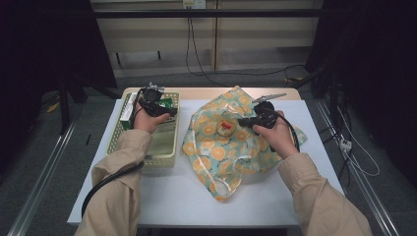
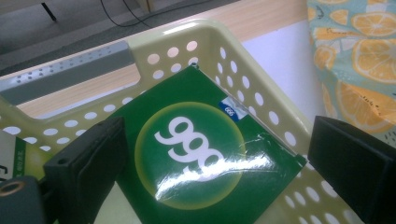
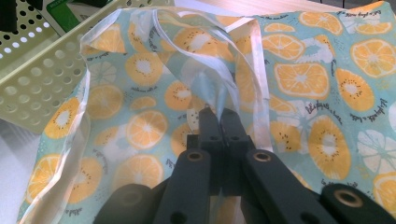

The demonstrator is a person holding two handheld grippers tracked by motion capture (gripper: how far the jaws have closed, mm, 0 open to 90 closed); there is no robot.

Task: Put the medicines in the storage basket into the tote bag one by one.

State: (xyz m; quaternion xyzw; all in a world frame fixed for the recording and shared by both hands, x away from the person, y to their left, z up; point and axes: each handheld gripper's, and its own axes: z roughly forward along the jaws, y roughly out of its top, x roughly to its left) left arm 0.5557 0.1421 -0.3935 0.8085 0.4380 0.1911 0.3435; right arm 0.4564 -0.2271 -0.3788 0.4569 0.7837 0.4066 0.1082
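A teal cloth bag (image 1: 231, 142) printed with orange slices lies in the middle of the white table. Its mouth gapes, and a small red and white item (image 1: 225, 127) sits inside. My right gripper (image 1: 242, 122) is shut on the bag's translucent handle (image 3: 224, 88), which runs between the closed jaw tips (image 3: 219, 117). My left gripper (image 1: 164, 109) hangs over the far end of the pale yellow basket (image 1: 164, 160). Its jaws stand wide open above a green box (image 2: 196, 154) marked 999, without touching it (image 2: 215, 140).
A white and green box (image 1: 127, 110) lies at the basket's left side. The perforated basket wall (image 2: 261, 116) rises close beside the green box. The table's near half (image 1: 187, 196) is bare white surface. Cables run over the floor behind and to the right.
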